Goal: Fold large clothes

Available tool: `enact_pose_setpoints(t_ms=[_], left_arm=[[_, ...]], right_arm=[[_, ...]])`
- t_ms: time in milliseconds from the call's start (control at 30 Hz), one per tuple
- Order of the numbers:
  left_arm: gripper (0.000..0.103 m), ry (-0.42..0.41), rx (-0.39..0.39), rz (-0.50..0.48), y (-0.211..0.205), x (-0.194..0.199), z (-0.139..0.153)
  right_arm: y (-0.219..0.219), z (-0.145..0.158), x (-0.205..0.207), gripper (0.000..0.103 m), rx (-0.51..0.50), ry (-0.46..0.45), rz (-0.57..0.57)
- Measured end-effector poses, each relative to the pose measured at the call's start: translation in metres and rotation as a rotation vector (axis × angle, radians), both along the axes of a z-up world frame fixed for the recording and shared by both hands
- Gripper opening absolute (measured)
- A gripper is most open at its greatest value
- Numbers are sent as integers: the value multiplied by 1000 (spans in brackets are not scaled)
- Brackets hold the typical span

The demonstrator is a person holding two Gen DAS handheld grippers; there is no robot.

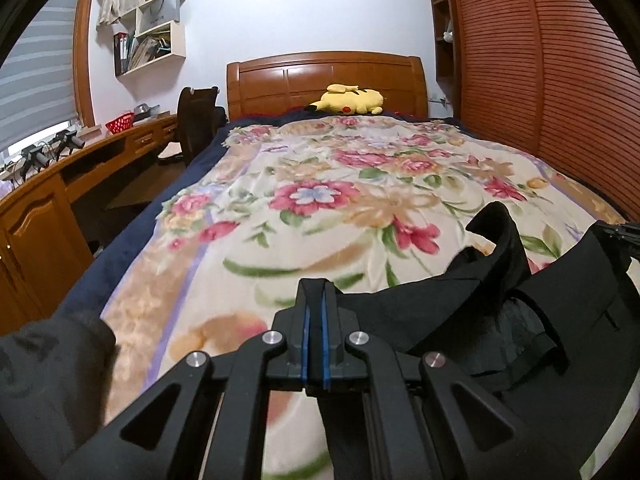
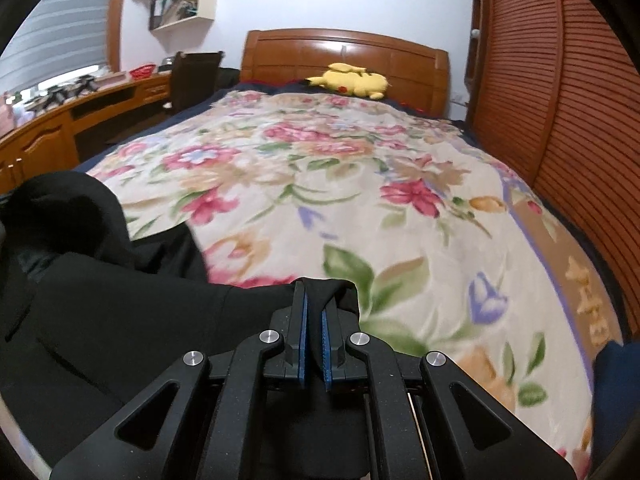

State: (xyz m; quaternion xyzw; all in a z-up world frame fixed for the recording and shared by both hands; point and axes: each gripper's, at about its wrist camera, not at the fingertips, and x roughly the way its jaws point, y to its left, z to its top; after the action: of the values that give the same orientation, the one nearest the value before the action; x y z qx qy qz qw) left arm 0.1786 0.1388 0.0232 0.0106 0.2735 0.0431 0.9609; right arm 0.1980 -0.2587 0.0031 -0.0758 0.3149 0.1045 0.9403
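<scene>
A large black garment hangs stretched between my two grippers over the near end of a bed with a floral blanket. My left gripper is shut on one edge of the cloth, which runs off to the right and bunches into a raised fold. In the right wrist view the same black garment spreads to the left, and my right gripper is shut on its other edge, black fabric pinched between the blue pads. The other gripper shows at the far right edge of the left wrist view.
A yellow plush toy lies at the wooden headboard. A slatted wardrobe lines the right side. A wooden desk, a dark chair and wall shelves stand left. Grey cloth sits at the lower left.
</scene>
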Motion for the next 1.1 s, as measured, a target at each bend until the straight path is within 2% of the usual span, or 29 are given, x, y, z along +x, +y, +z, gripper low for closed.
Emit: enact_pose_setpoints(t_ms=[133,300,400,433,533,567,700,867,1100], left_arm=[[1,17,-7,-24,-4,11,-1],[3,53,24,-47,-15,8,-9],[10,62,24,-67,-21,-3,-10],[14,57,19,-72,-24,-11,-8],[24,35,7,-89,-31,-29,-3],[26,27,-2,-100,-35,-36,-1],[32,24,-25,-150,-54,-58,1],[38,10,-34,-183,-81,-81,-5],[40,37,-54,-196,-91,-95,-27]], right_arm=[[-1,-10,23,2,7,34,-22],[3,-21,22,2,-19,57,-19],[6,-18,14,9,-40,45,-24],[5,-17,12,17,-44,42,-27],[4,-10,2,62,-54,23,-39],[3,-6,-1,66,-60,5,-49],[1,5,-11,66,-51,-3,-45],[25,7,-30,66,-45,-4,60],[71,-4,-45,66,-58,30,200]])
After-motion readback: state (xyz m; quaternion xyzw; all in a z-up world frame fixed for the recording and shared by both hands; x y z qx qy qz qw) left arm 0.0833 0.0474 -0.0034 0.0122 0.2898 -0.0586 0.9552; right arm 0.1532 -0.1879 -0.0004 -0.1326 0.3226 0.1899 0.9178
